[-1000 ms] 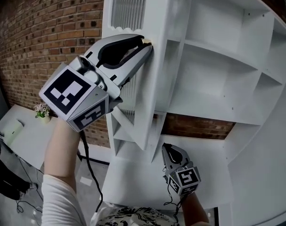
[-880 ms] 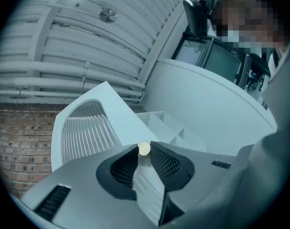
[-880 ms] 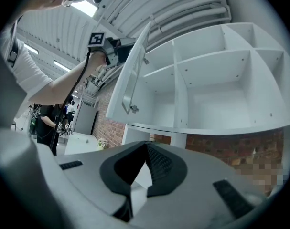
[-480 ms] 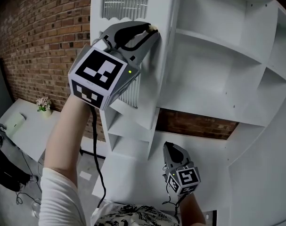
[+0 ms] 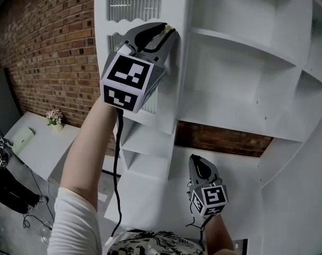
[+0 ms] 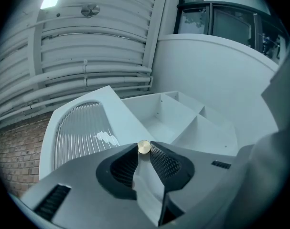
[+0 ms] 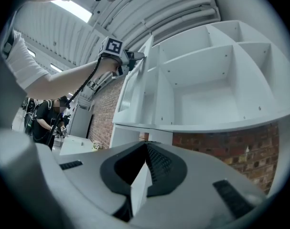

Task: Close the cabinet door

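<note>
The white cabinet door (image 5: 130,10) with a ribbed glass panel stands part open, its edge close to the cabinet frame. A small brass knob (image 5: 171,28) sits on that edge. My left gripper (image 5: 168,31) is raised to it and shut on the knob (image 6: 144,147), a pad on each side. The right gripper view shows that hand at the door (image 7: 135,87) from below. My right gripper (image 5: 198,161) hangs low in front of the lower cabinet, shut and holding nothing, its tips (image 7: 145,145) meeting.
The open white shelves (image 5: 240,89) fill the right side. A brick wall (image 5: 49,47) runs behind on the left. A white table with a small flower pot (image 5: 54,117) stands at lower left, and a person (image 7: 42,120) works beyond it.
My left gripper has carried the knob and door rightward, swinging the door nearer the cabinet frame, and its marker cube has rolled. The right gripper has drifted slightly right.
</note>
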Motion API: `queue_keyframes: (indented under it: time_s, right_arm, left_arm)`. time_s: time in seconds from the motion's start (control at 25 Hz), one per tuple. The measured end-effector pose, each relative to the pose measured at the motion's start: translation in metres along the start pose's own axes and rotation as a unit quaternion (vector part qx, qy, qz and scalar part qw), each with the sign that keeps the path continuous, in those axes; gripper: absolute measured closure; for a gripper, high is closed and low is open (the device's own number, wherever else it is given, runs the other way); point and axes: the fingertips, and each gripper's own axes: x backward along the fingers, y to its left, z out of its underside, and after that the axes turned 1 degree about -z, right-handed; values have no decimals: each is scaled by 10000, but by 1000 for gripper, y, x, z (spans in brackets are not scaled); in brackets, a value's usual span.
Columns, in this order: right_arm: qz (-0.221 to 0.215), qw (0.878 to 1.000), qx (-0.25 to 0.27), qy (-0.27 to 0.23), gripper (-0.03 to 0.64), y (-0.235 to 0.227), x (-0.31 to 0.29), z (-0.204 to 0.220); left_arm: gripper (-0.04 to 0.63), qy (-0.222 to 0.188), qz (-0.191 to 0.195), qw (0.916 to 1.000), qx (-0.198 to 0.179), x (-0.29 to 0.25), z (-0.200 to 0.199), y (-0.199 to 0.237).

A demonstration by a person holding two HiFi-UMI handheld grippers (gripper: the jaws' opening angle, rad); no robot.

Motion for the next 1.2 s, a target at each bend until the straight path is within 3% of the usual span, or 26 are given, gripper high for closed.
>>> queue_keyframes:
  time_s: [0.2,0.44,1.04,1.2]
  right_arm:
    - [-107,9998,-53,145,612,-3,2,15]
    - [-109,9997,-15,206,614,-13,1,20]
    - [-120,9995,-190,230,612,-35,-11,26]
    - [-100,9994,-212,253,612,-37,-10,28]
  left_arm:
    - [503,-59,-207,9987,457,-13,9,-2]
    - [503,-95,-381,9971,650,-31,21,-2]
    - [503,-34,-663,9975,224,-57,39,-1]
    - [503,-81,-649,9975,262,-56,39,-3]
